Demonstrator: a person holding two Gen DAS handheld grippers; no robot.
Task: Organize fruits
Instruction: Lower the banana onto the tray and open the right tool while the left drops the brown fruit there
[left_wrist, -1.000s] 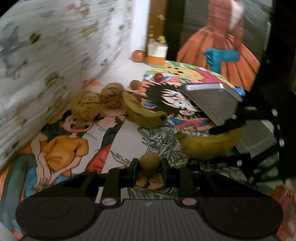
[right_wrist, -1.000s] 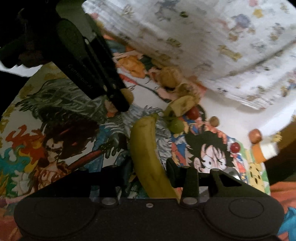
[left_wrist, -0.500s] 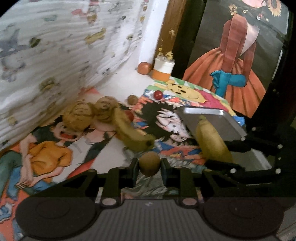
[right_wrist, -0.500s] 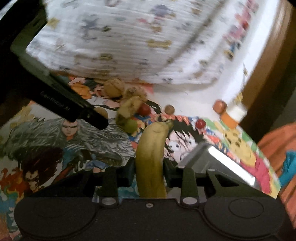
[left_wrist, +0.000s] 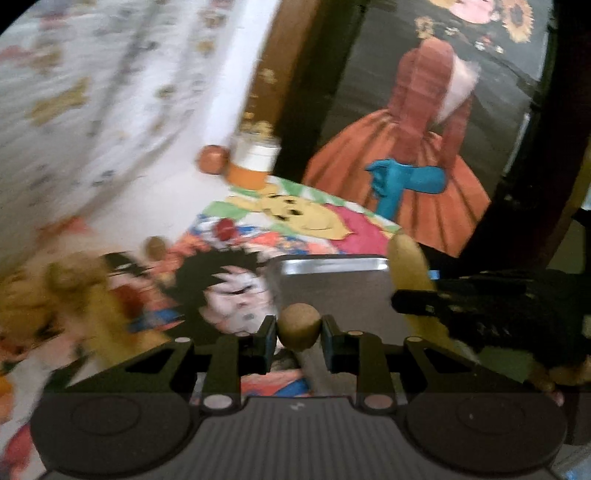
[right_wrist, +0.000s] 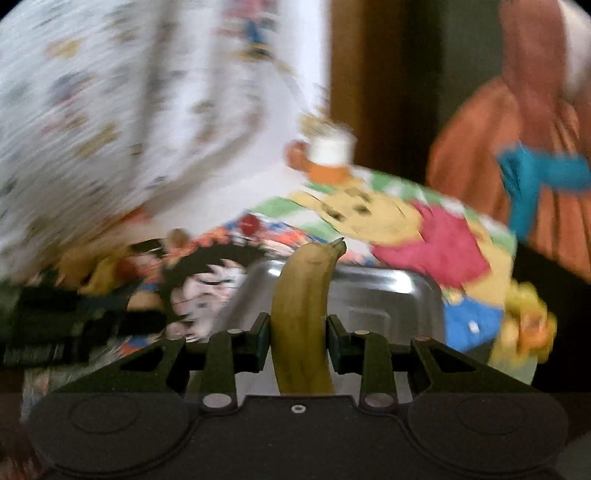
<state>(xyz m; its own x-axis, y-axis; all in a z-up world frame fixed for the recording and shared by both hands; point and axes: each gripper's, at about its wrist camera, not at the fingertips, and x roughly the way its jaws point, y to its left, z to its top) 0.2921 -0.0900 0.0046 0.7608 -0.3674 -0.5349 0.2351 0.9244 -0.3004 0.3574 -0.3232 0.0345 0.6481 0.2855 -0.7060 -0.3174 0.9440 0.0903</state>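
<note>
My left gripper (left_wrist: 298, 328) is shut on a small round brown fruit (left_wrist: 299, 325), held just in front of the metal tray (left_wrist: 332, 288). My right gripper (right_wrist: 299, 332) is shut on a yellow banana (right_wrist: 303, 295) that points forward over the metal tray (right_wrist: 384, 295). In the left wrist view the right gripper (left_wrist: 461, 306) and its banana (left_wrist: 410, 269) show at the tray's right edge. More fruit lies blurred at the left: a banana and brown lumpy fruits (left_wrist: 77, 288), a small brown fruit (left_wrist: 155, 247) and a red one (left_wrist: 226, 229).
The tray sits on a cartoon-print cloth (left_wrist: 306, 214). A white and orange cup (left_wrist: 255, 162) and an orange fruit (left_wrist: 210, 158) stand at the back. A patterned white fabric (left_wrist: 92, 92) rises at the left. A poster of a red dress (left_wrist: 417, 147) is behind.
Both grippers have swung right toward the tray, each still holding its fruit. The tray now lies straight ahead in both views, and the fruit pile has slid to the left.
</note>
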